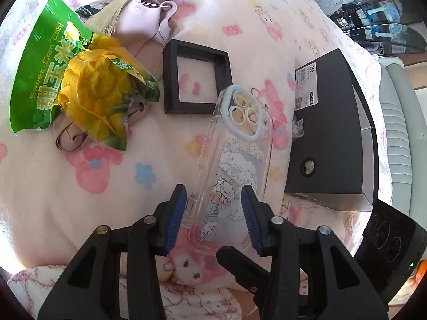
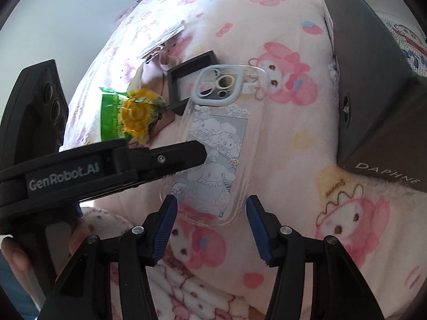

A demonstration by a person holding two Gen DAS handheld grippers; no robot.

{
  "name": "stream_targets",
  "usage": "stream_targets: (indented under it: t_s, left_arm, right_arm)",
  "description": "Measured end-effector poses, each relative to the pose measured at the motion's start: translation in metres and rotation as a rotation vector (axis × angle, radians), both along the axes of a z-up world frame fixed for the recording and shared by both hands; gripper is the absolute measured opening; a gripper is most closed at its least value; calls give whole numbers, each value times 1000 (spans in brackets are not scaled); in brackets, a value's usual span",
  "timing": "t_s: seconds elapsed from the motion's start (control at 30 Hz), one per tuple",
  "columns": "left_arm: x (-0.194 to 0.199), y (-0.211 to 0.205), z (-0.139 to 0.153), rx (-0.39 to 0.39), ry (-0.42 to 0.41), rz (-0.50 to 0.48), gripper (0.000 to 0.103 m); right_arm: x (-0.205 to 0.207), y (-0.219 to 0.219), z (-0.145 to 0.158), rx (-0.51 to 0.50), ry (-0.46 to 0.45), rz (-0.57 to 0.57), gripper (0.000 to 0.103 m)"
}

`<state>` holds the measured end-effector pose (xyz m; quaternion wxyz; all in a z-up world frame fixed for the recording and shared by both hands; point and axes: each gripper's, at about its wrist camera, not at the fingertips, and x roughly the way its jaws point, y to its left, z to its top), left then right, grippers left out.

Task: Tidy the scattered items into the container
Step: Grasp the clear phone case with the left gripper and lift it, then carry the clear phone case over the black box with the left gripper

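The clear phone case (image 1: 232, 157) lies flat on the pink cartoon-print blanket (image 1: 120, 186), its long axis running from the camera-ring end at about 12 o'clock down to the bottom end at 6 o'clock in the left wrist view. The left gripper (image 1: 213, 218) straddles that bottom end: its blue pads (image 1: 176, 213) stand either side of the case, spread, and whether they already touch the edges cannot be told. The left tool is plainly the nearer one, so the coming squeeze looks to be across the case's short width.

The right gripper (image 2: 210, 229) hangs released and holds nothing, its tips just short of the case's near end (image 2: 213, 144).

The dark shoebox (image 1: 331, 133), likely the container, sits at 3 o'clock of the case, near but apart.

The right wrist view alone shows the left tool from the side, one finger (image 2: 173, 154) reaching in from 9 o'clock over the case's left edge. The left view alone shows the corn snack packet (image 1: 66, 80), the pale face mask (image 1: 144, 18) and the black square frame (image 1: 196, 77) clearly, scattered at 10 to 12 o'clock.
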<state>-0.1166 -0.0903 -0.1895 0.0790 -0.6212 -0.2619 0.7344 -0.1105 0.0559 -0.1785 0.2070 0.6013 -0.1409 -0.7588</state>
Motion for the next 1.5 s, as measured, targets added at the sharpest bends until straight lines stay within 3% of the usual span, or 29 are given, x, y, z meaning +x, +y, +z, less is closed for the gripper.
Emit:
stream_targets:
  t_s: [0.17,0.37,0.63,0.77,0.93,1.13,1.37,1.5]
  left_arm:
    - [-8,-6,-10,6,-25,46,43]
    - [-11,-3,-15,-12,-45,23,43]
    - [-9,8,-14,-31,-39,-27,43]
    - [2,9,6,-44,37,-46,35]
    - [15,8,30,-2,101,-52,37]
    - [32,-2,63,106,139,-47,35]
    - [43,6,107,111,225,-50,35]
    - [32,20,125,150,280,-85,35]
  right_arm:
    - [-2,9,-2,67,6,-31,50]
    - [-11,16,-17,95,-7,-56,50]
    - [-13,11,-17,61,-13,-40,50]
    - [-8,15,-1,49,22,-51,46]
    - [2,19,29,61,73,-22,45]
    - [22,20,61,39,129,-24,45]
    - [33,26,97,12,209,-15,45]
    - [30,43,114,-3,256,-37,45]
